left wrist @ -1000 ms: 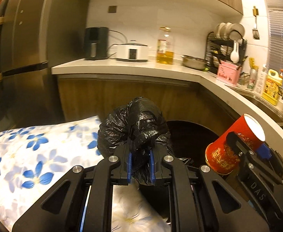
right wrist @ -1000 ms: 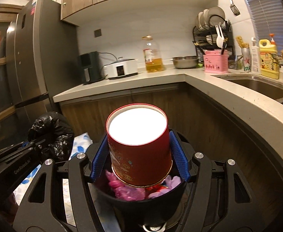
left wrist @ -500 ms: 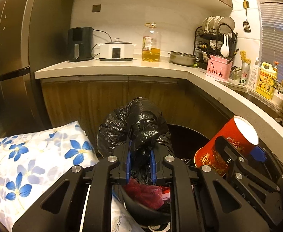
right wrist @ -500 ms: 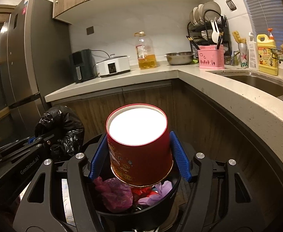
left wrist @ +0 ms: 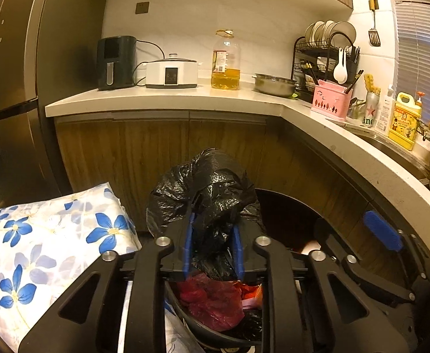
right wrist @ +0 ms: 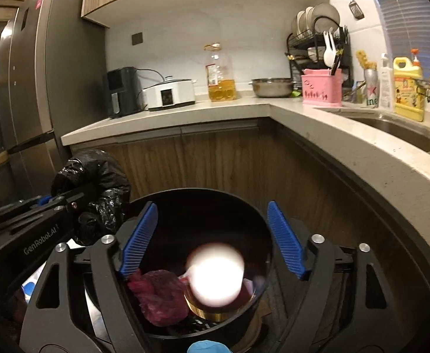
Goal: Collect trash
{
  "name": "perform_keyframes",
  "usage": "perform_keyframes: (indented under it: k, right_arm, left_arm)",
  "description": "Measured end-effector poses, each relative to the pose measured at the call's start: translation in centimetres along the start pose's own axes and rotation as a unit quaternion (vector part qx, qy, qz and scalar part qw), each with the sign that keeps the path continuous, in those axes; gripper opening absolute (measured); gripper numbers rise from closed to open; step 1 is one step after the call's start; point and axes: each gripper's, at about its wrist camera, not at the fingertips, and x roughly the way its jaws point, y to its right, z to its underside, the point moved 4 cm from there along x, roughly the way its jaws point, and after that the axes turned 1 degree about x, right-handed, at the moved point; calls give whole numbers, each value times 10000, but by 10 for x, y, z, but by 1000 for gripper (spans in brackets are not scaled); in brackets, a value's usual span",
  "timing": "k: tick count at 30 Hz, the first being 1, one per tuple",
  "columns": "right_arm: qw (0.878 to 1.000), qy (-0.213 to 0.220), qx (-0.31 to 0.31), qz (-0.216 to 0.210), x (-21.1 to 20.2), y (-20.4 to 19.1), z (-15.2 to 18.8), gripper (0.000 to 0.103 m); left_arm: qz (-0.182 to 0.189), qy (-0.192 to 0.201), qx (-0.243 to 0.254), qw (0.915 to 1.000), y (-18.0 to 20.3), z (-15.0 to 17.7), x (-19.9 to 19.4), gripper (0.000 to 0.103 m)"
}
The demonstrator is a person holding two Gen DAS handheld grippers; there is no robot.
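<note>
A crumpled black plastic bag (left wrist: 203, 188) stands between the blue pads of my left gripper (left wrist: 212, 235). Its jaws are opening, and the pads still touch the bag on both sides. Right below it is a round black bin (right wrist: 200, 191) with a red plastic bag (left wrist: 212, 303) inside. In the right wrist view my right gripper (right wrist: 212, 206) hangs over the bin, jaws opening, nothing between its pads. The red cup (right wrist: 215, 276), blurred with its white top up, lies in the bin beside the red plastic bag (right wrist: 159, 297). My left gripper (right wrist: 65, 203) and the black bag (right wrist: 97, 182) show at the left.
A cushion with blue flowers (left wrist: 47, 241) lies left of the bin. Wooden cabinets (left wrist: 156, 153) and an L-shaped counter (left wrist: 185, 98) close off the back and right. A dark fridge (left wrist: 9, 88) stands at the left. The sink (right wrist: 397, 126) is on the right.
The red cup has left the right gripper's pads and dropped into the bin, and those jaws have spread. The left jaws have widened around the black bag. More of the bin's inside shows below both grippers.
</note>
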Motion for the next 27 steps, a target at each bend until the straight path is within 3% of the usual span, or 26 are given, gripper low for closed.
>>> perform_keyframes:
  k: [4,6,8,20,24,27]
  right_arm:
    - [9997,-15,96,236,-2,11,3,78]
    - [9994,-8,167,309,-4,16,4,78]
    - [9991,1,208,381,-6,20,4,79]
    - [9976,-23,327,606,-19,27,7,83]
    - [9977,-66,271,618,-25,23,6,88]
    - [9981,-81,212,573,-32,18,8,93]
  left_arm:
    - [-15,3,-93,10000,-2,1,2,46]
    - [11,17,-93,10000,-1,1,2,63]
    - [42,59,-60,10000,1,2,1,69]
    - [17,106,-115,9999,-2,6,-10,88]
    - [-146,107,-133,9997,-9,9,-19,97]
    - [-274,137,-142,9994,-18,11,-30,97]
